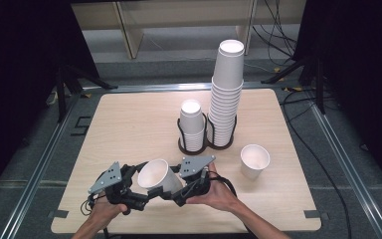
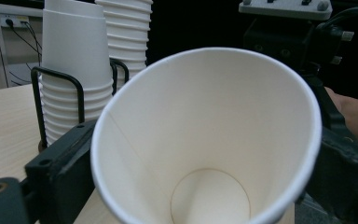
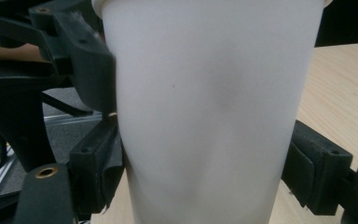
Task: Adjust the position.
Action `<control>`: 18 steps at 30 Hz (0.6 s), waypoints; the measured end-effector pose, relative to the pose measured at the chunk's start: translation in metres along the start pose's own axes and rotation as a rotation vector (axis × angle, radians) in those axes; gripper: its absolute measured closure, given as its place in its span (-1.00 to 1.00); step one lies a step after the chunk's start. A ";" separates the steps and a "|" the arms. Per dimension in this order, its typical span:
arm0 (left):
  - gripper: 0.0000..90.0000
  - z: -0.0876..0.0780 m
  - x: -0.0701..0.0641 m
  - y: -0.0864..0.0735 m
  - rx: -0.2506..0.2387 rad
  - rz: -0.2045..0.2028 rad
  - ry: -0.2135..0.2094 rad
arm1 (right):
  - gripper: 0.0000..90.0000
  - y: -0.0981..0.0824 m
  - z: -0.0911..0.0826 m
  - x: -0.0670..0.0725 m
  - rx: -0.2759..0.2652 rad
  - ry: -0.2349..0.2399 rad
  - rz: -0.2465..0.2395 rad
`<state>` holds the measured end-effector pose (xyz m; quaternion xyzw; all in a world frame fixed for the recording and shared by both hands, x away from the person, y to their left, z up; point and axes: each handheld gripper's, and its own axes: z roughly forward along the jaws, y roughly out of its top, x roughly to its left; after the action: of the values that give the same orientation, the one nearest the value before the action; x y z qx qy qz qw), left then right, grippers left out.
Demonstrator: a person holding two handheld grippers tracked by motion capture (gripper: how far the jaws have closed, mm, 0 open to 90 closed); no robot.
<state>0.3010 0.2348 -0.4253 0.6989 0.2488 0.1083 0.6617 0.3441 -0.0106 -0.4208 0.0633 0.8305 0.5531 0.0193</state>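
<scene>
White paper cup (image 1: 158, 175) held tilted between 2 grippers above the near edge of the table (image 1: 129, 119).

The cup is plain white, smooth-walled, with a rolled rim and a round flat bottom seen down its inside in the left gripper view; it tapers from the wide mouth to the narrower base. Its long axis leans: in the high view the open mouth faces up and toward the left gripper (image 1: 132, 186), the base toward the right gripper (image 1: 181, 191). The right gripper's jaws close on the cup's wall from both sides, holding it. The left gripper's jaws stand at either side of the cup near its rim; whether its pads press the wall I cannot tell. 2 cup stacks (image 1: 226, 99) in a black wire holder (image 1: 181, 144) stand farther back, and 1 single cup (image 1: 254, 160) stands upright to the right.
</scene>
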 end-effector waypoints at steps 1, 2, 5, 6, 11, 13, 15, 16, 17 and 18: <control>-0.88 0.000 0.000 0.000 -0.004 0.002 0.002 | -0.49 -0.001 0.003 0.002 0.015 0.005 0.008; -0.88 0.000 0.000 0.000 -0.006 0.006 0.002 | -0.49 -0.001 0.003 0.002 0.015 0.005 0.008; -0.89 0.000 0.000 0.000 -0.019 0.001 -0.009 | -0.49 -0.002 0.007 0.003 0.013 0.012 0.012; -0.90 0.000 0.000 0.000 -0.018 0.001 -0.010 | -0.49 -0.002 0.008 0.003 0.012 0.016 0.012; -0.84 -0.001 0.000 0.000 -0.024 -0.003 -0.005 | -0.50 -0.002 0.009 0.004 -0.006 0.027 0.032; -0.84 -0.001 0.000 0.000 -0.021 -0.006 -0.009 | -0.50 -0.002 0.009 0.004 -0.008 0.025 0.032; -0.83 -0.001 0.001 0.001 -0.023 -0.013 -0.013 | -0.50 -0.002 0.008 0.004 -0.012 0.023 0.028; -0.83 -0.001 0.001 0.001 -0.021 -0.013 -0.014 | -0.50 -0.002 0.008 0.003 -0.019 0.019 0.015; -0.83 -0.001 0.001 0.001 -0.018 -0.019 -0.018 | -0.50 -0.003 0.008 0.004 -0.026 0.015 0.015; -0.83 0.000 0.001 0.000 -0.011 -0.019 -0.021 | -0.50 -0.003 0.008 0.004 -0.022 0.028 0.029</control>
<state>0.3018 0.2355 -0.4254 0.6939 0.2476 0.0960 0.6693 0.3405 -0.0043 -0.4269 0.0676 0.8236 0.5631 0.0004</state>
